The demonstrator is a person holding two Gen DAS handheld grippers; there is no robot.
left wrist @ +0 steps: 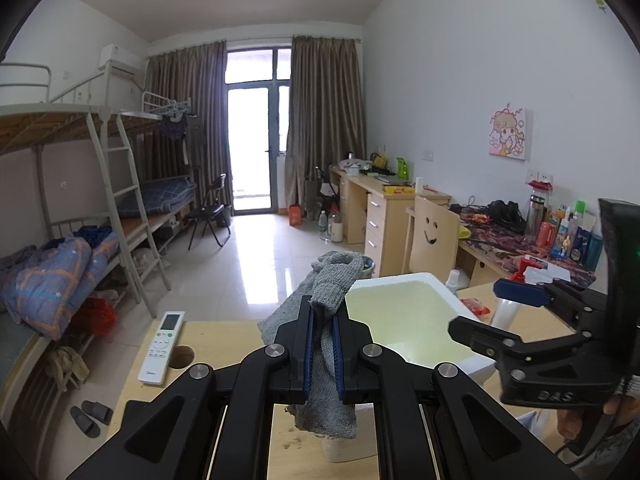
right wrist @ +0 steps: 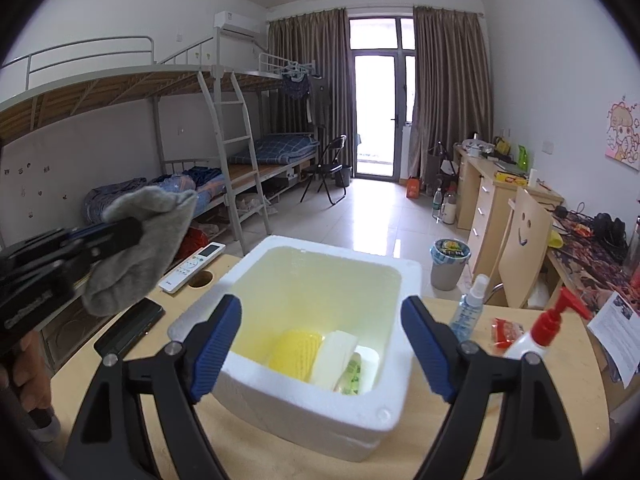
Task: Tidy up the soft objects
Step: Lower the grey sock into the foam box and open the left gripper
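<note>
My left gripper (left wrist: 322, 314) is shut on a grey knitted cloth (left wrist: 338, 276), which sticks up past the fingertips and hangs down below the jaws. It is held just left of a white foam box (left wrist: 400, 280) on the wooden table. In the right wrist view the left gripper (right wrist: 120, 234) and grey cloth (right wrist: 148, 248) hover at the box's left. My right gripper (right wrist: 320, 312) stands open above the foam box (right wrist: 248, 268) with nothing between its blue pads (right wrist: 218, 338). Inside lie a yellow sponge (right wrist: 294, 354), a white block (right wrist: 334, 354) and a green packet (right wrist: 352, 372).
On the table are a white remote (right wrist: 192, 266) beside a round hole (right wrist: 200, 278), a black flat case (right wrist: 128, 330), a spray bottle (right wrist: 466, 312), a red-pump bottle (right wrist: 548, 328) and a red packet (right wrist: 506, 330). Bunk beds stand left, desks right.
</note>
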